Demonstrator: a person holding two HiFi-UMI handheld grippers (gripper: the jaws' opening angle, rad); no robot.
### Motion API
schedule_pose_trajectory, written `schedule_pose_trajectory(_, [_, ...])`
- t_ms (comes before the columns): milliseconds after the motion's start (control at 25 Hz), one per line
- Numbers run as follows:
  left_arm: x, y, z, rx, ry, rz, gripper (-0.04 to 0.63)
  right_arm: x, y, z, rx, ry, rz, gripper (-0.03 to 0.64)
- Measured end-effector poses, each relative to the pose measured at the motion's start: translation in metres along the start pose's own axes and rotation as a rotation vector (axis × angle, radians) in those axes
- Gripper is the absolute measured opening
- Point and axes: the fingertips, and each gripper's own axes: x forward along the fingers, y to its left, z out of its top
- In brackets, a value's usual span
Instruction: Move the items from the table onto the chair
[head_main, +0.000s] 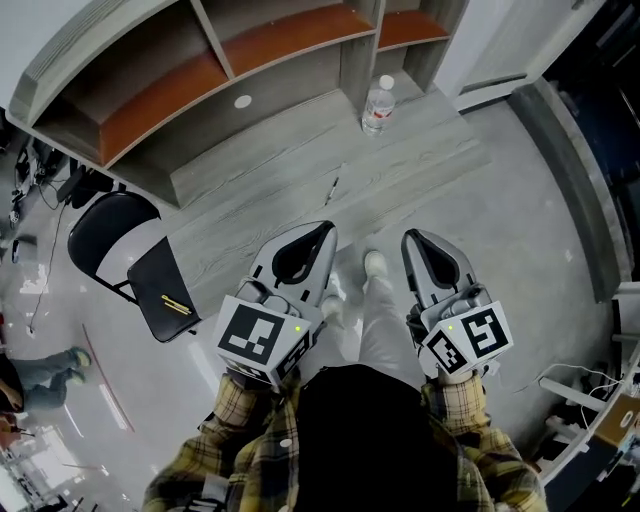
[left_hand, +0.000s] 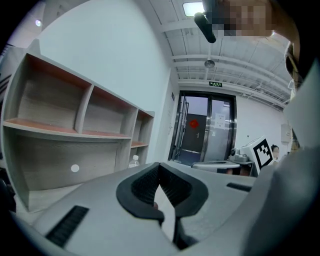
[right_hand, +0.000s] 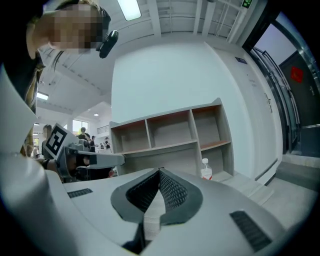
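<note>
Head view is showing the worktop (head_main: 420, 170) stretching ahead, with the chair (head_main: 110, 230) standing off its left end. The left claw (head_main: 322, 232) and right claw (head_main: 412, 238) are hovering near its front edge, both pinched together and empty. A bottle (head_main: 378, 105) is standing by the shelf (head_main: 270, 40); a pen (head_main: 332, 188) is lying mid-worktop.

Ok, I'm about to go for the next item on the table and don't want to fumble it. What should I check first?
1. Left tool empty: ok, jaws together, nothing between them.
2. Right tool empty: ok, the same.
3. Tools open for a grab: not ok, both are shut.
4. Items within clear reach on the table: ok, the bottle stands upright by the shelf and the pen lies flat in the open.
5. Room on the chair: ok, only a yellow stick lies on the seat.
</note>
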Motion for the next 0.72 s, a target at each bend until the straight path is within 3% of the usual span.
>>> schedule_pose_trajectory(400, [0.066,0.034,0.019,-0.037,-0.016,0.170,0.003,0.062,-0.066,0.029,-0.023,0.014,0.150,0.018])
schedule_pose_trajectory(600, [0.110,0.050,0.035,-0.020,-0.030,0.255,0.003,0.095,-0.105,0.049,-0.045,0.014,0.244,0.018])
schedule_pose_trajectory(720, [0.132,0.059,0.030,-0.011,0.009,0.304,0.003,0.111,-0.121,0.054,-0.053,0.029,0.306,0.018])
